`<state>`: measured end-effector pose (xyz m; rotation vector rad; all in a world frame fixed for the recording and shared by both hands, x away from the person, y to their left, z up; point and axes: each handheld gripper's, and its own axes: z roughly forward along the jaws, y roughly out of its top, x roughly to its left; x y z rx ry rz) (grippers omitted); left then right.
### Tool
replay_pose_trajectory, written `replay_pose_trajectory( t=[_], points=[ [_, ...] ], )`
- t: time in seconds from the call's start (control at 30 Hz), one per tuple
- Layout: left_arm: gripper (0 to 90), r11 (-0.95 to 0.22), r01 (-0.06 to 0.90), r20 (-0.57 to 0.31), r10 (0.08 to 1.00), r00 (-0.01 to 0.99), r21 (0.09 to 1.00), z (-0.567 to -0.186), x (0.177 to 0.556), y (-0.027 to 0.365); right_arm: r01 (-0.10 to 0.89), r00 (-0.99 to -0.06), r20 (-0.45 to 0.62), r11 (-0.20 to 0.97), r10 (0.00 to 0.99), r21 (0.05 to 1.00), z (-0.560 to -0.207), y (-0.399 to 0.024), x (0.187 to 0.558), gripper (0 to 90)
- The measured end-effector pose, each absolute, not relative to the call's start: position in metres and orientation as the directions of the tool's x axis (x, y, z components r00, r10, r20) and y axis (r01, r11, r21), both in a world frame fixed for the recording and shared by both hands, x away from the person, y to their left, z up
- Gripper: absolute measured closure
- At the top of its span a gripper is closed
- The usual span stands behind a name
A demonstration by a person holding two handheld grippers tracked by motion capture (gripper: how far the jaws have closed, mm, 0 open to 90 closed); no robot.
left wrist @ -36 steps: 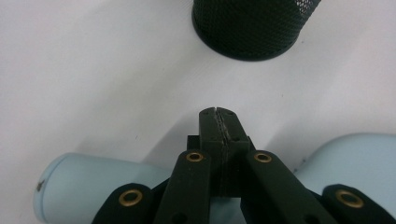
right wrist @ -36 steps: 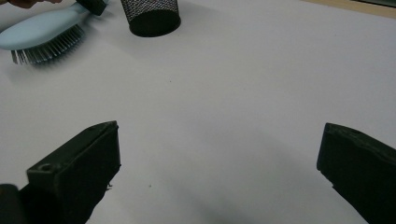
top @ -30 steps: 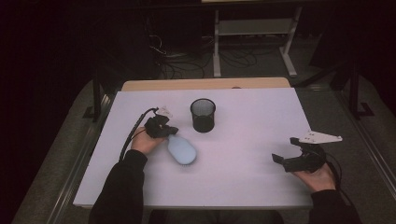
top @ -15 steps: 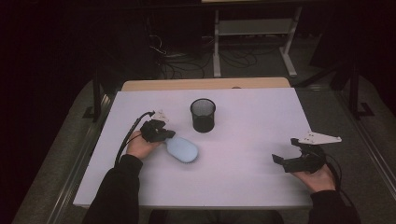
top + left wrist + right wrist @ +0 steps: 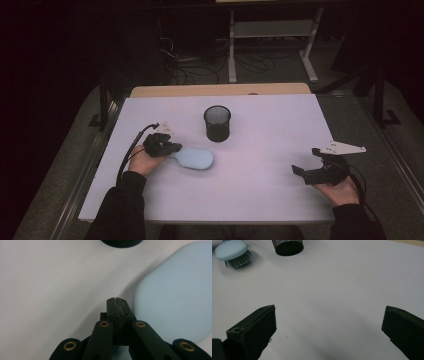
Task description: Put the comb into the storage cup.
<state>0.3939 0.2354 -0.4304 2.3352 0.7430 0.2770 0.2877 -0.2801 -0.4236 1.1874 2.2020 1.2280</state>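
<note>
While the white table carries few things, the relation that matters is on its left side: the pale blue brush lies bristles down, its long axis running left to right, and its narrow handle end points toward the left gripper. That gripper sits just left of the brush, and in the left gripper view its jaws are pressed fully together with nothing between them, the blue back just beside their tips. The black mesh cup stands near, on the far side of the brush, upright and apart from it. Nothing blocks the way between them. The right gripper rests well apart on the right, jaws spread wide and empty.
</note>
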Motion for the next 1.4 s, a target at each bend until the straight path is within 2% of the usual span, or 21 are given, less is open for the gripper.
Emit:
replay_pose_trajectory(
  t=[0.9, 1.4],
  points=[
    [90.0, -0.685, 0.438, 0.089, 0.590, 0.803, 0.583, -0.423, 0.366, 0.245, 0.495, -0.598, 0.088, 0.281, 0.796, 0.822, -0.423, -0.279, 0.288, 0.0],
    [90.0, -0.714, 0.418, 0.095, 0.558, 0.825, 0.562, -0.412, 0.355, 0.248, 0.498, -0.599, 0.095, 0.277, 0.795, 0.821, -0.424, -0.280, 0.290, 0.0]
  ],
)
